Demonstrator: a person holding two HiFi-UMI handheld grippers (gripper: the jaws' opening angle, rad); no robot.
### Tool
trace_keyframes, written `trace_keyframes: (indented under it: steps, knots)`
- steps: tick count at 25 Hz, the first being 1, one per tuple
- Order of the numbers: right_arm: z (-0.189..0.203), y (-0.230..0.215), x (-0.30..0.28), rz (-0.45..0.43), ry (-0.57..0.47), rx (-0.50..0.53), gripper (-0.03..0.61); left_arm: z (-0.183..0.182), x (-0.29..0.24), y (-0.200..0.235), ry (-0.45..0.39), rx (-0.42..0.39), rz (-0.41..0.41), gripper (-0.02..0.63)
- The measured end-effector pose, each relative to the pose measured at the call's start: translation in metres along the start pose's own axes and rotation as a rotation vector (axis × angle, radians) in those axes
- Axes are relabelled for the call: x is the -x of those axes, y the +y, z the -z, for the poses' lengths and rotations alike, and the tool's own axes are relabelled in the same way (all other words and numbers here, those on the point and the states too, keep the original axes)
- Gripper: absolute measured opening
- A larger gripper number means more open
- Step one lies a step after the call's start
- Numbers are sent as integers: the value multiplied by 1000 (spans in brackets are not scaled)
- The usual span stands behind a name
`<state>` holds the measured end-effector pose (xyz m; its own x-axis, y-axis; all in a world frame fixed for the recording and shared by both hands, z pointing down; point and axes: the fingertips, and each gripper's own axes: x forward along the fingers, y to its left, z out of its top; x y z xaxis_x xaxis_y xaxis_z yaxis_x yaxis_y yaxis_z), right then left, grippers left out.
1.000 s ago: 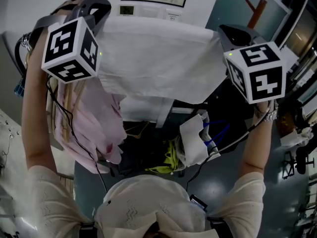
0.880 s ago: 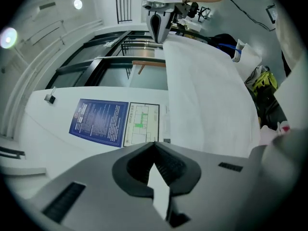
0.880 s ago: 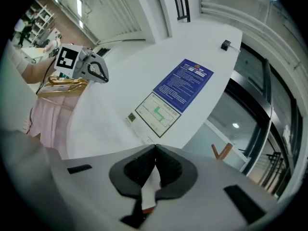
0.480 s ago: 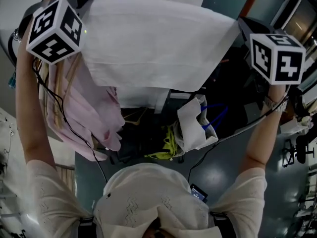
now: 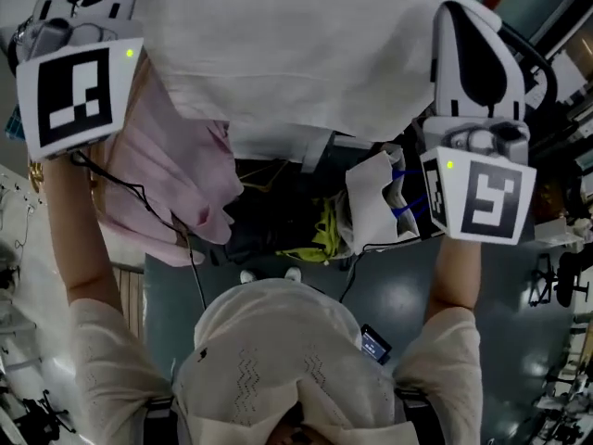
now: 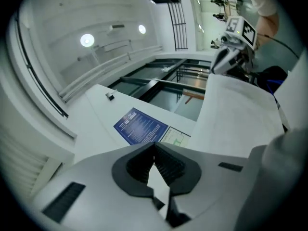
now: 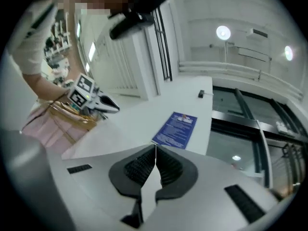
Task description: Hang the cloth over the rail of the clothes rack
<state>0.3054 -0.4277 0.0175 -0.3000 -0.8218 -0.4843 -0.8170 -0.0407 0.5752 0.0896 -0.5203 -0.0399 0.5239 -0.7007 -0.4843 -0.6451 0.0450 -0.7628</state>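
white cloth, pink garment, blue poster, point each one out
white cloth point(image 5: 296, 54), head view, middle of the spread sheet
pink garment point(image 5: 171, 179), head view, its hanging folds
blue poster point(image 7: 175, 130), right gripper view, centre of the print

Cloth point(image 5: 296, 54) top edge cropped; poster point(image 7: 175, 130) print too small.

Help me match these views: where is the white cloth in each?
Head view: cloth spreads across the top.
Left gripper view: cloth fills the right side.
Right gripper view: cloth lies left of centre.
Shared: blue poster, in both gripper views only.
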Motion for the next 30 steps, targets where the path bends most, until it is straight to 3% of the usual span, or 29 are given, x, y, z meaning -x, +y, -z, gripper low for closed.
trace_keyframes:
  steps: [2, 4, 8, 10, 13, 15, 17, 23, 30]
  knots:
    - [-11, 38, 15, -96, -185, -64, 18, -19, 19, -13, -81, 155, -19, 12]
    - [-5, 70, 34, -162, -230, -148, 18, -27, 44, -41, -97, 315, 1, 12]
    - [57, 134, 66, -212, -60, -410, 18, -6, 103, -141, -47, 493, 52, 12]
    - [103, 170, 89, -223, 86, -524, 18, 17, 135, -205, 18, 615, 142, 12]
    - [155, 220, 124, -276, 273, -617, 18, 43, 173, -283, 122, 864, 299, 12]
    - [169, 238, 136, -272, 350, -654, 18, 46, 192, -306, 144, 987, 349, 12]
    - [178, 253, 149, -278, 402, -688, 18, 47, 206, -322, 150, 1034, 385, 12]
    - [203, 290, 184, -283, 514, -755, 18, 65, 242, -379, 273, 1078, 425, 12]
    - [218, 306, 188, -295, 561, -810, 18, 70, 268, -414, 373, 1130, 467, 12]
